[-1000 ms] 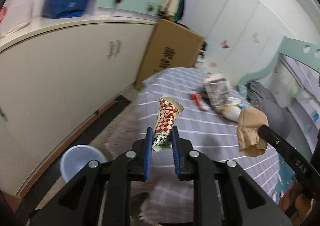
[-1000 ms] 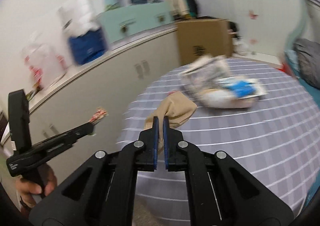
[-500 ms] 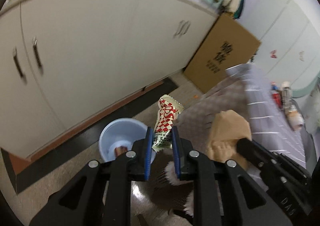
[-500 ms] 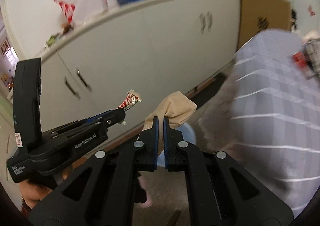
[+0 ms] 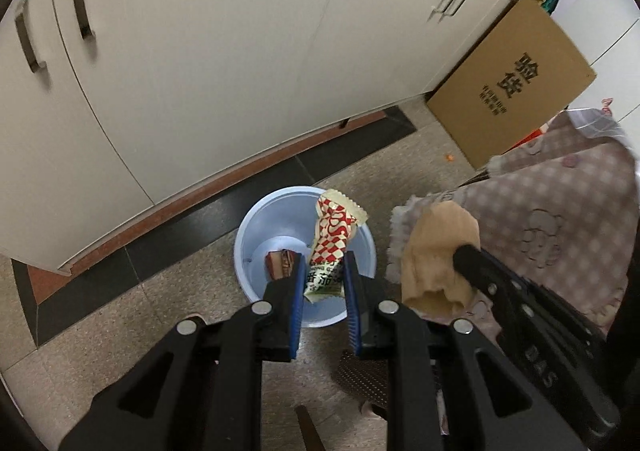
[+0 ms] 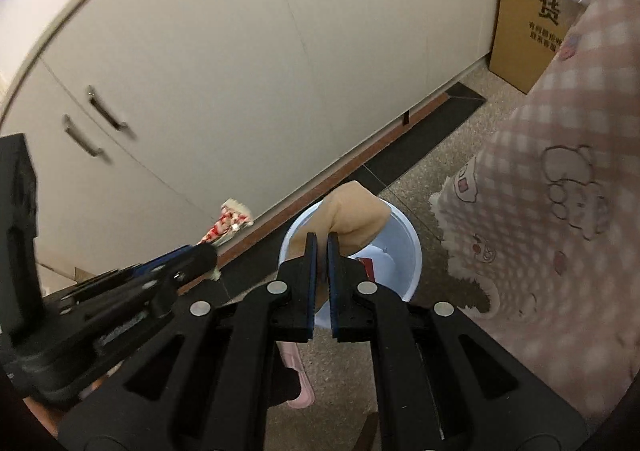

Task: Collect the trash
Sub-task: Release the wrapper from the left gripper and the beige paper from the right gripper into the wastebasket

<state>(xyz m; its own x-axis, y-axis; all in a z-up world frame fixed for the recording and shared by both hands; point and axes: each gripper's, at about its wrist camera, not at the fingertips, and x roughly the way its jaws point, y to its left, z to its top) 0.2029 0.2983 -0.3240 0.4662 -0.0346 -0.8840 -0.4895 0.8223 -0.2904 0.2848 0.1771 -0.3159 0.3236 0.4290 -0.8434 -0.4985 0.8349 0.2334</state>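
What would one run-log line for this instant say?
left claw: grips red-white checkered snack wrapper | right claw: opening, crumpled tan paper bag between | both above light-blue plastic bin

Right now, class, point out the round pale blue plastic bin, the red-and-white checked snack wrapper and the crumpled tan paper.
Blue bin (image 5: 256, 227), left wrist view, inner wall.
Snack wrapper (image 5: 334, 231), left wrist view, checked middle.
Tan paper (image 6: 356, 215), right wrist view, top.

Black gripper fingers (image 5: 298, 291) are hiding part of a reddish-brown wrapper (image 5: 280, 263) lying in the pale blue plastic bin (image 5: 256, 227); its print is proving unreadable.
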